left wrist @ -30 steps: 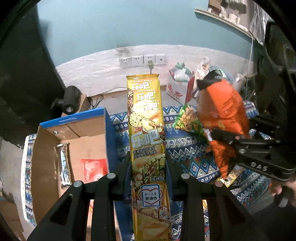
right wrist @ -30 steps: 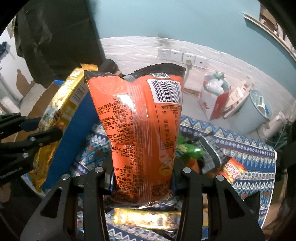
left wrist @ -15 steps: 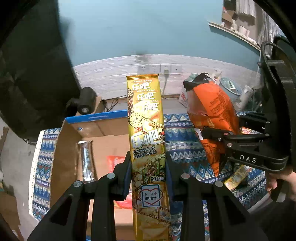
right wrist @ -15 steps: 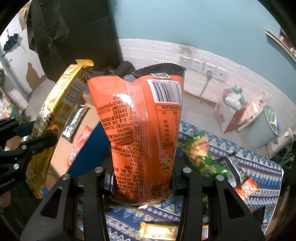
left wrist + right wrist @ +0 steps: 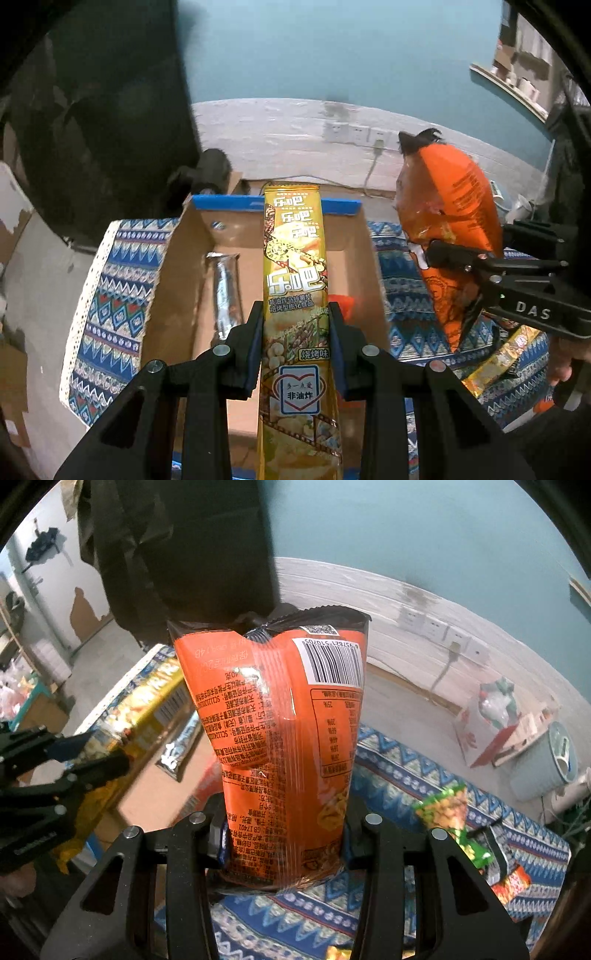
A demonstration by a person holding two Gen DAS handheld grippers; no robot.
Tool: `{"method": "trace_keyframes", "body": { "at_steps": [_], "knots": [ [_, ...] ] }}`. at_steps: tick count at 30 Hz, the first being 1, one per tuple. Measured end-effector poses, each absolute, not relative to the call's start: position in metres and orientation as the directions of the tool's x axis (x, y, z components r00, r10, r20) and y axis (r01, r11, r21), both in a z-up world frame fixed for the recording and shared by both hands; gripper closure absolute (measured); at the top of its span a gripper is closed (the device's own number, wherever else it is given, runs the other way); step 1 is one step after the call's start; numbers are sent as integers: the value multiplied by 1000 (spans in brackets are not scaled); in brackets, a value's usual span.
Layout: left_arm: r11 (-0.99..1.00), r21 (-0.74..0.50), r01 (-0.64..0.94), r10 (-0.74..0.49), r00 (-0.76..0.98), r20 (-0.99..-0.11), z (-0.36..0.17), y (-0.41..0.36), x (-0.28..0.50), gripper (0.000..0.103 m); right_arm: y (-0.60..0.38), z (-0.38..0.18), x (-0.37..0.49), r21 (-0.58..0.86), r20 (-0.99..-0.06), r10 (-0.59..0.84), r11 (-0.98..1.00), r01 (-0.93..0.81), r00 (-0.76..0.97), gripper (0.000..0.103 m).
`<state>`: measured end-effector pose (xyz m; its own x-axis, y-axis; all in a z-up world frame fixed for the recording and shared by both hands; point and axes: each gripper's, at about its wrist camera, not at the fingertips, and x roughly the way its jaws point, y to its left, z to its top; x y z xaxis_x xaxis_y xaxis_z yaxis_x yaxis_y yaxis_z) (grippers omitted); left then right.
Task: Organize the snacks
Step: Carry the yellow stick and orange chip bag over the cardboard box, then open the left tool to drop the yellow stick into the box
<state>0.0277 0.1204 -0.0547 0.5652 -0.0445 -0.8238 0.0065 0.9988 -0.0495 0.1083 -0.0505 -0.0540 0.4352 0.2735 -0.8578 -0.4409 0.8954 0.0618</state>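
The left gripper (image 5: pixel 295 347) jaws clamp a long yellow chip packet (image 5: pixel 295 280) above the open cardboard box (image 5: pixel 177 266). The right gripper (image 5: pixel 284 840) jaws clamp an orange snack bag (image 5: pixel 280 716) beside it. The box already holds a silver packet (image 5: pixel 225 291); a green snack bag (image 5: pixel 448 818) and others remain on the patterned surface (image 5: pixel 399 771).

Foil packet (image 5: pixel 224 291) inside cardboard box (image 5: pixel 173 280)

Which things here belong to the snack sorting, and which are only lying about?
Belong to the job:
- yellow snack pack, in the left gripper
- orange bag, in the right gripper
- cardboard box
- silver packet
- green packet

Lying about:
- wall sockets
- pale blue bin
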Motion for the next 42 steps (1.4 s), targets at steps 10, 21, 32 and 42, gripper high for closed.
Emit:
{"method": "trace_keyframes", "body": {
  "at_steps": [10,21,32,42],
  "knots": [
    [995,-45,-90,10,533,-846,-78,162,31,71,-4,-64,119,78,-866,302,868,-490,398,62],
    [989,-45,-144,32,491,-870,-95,188,33,68,32,-78,120,68,-880,301,846,-530,368,62],
    [984,-15,-175,78,513,-855,-80,195,25,42,41,-73,116,57,-877,300,841,-537,376,62],
    [981,-34,-190,74,529,-845,-72,197,24,42,45,-75,110,68,-881,311,828,-556,355,41]
  ]
}}
